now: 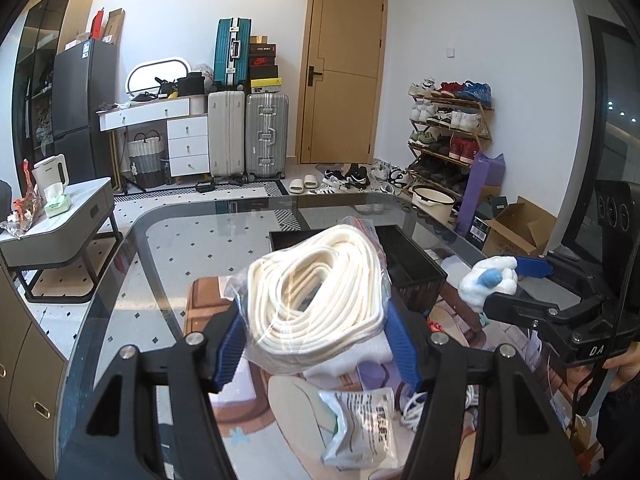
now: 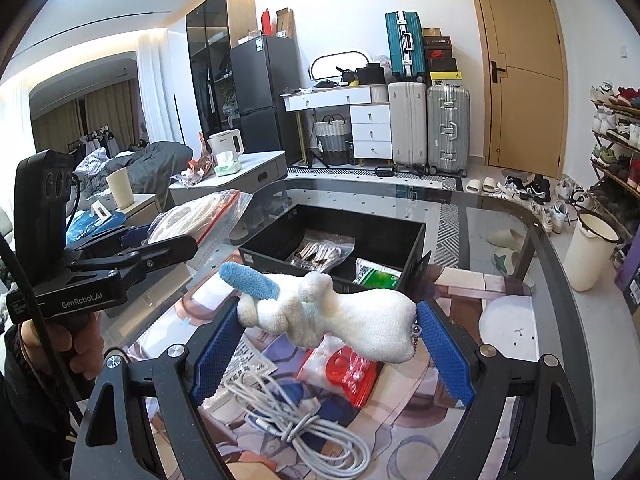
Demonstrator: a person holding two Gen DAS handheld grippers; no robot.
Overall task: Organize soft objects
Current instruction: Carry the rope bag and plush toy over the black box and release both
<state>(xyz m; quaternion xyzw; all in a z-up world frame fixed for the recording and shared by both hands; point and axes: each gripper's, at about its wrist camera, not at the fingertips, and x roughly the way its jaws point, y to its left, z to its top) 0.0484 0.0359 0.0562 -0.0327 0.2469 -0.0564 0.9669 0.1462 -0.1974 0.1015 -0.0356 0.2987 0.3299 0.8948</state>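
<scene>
My left gripper is shut on a clear bag of coiled white rope and holds it above the glass table. It also shows in the right wrist view. My right gripper is shut on a white plush toy with a blue ear, held above the table in front of the black bin. The toy also shows in the left wrist view. The bin holds a few packets.
A white cable, a red packet and a printed white pouch lie on a patterned mat on the glass table. A white round pad lies at the right. A side table with a kettle stands at the left.
</scene>
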